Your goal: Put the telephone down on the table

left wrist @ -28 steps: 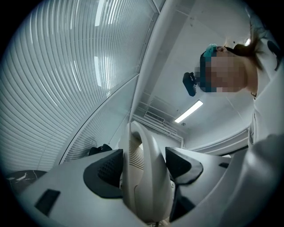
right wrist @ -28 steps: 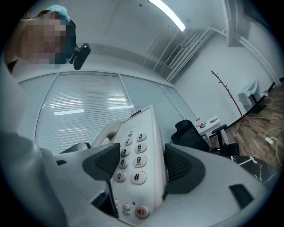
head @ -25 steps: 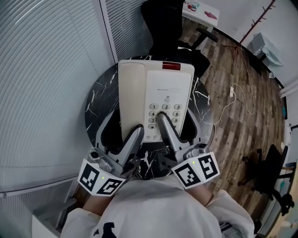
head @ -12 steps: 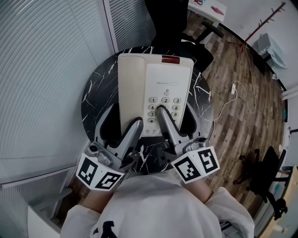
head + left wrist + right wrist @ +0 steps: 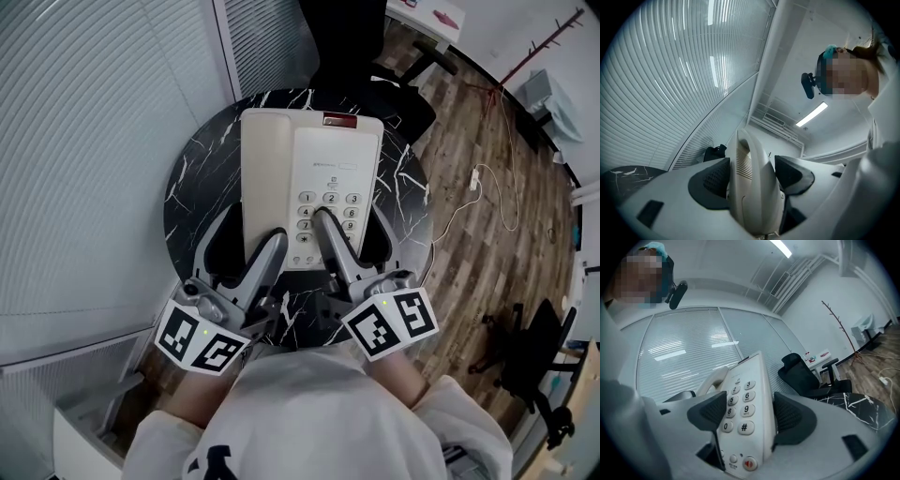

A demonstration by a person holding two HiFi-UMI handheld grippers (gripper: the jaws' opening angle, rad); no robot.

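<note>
Telephone (image 5: pixel 314 178) is held over table (image 5: pixel 192 192) centre, near end clamped by fingers (image 5: pixel 269 258) of L gripper (image 5: pixel 265 255) (handset side) & R gripper (image 5: pixel 330 234) (keypad side). Long axis is run across table, away from person.

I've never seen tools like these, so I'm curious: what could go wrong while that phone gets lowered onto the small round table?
Both grippers pinch the telephone only at its near edge, so its far end may dip and strike the table first. The left gripper clamps at the handset, which might slip loose. The right gripper presses on the keypad, possibly pushing keys.
</note>
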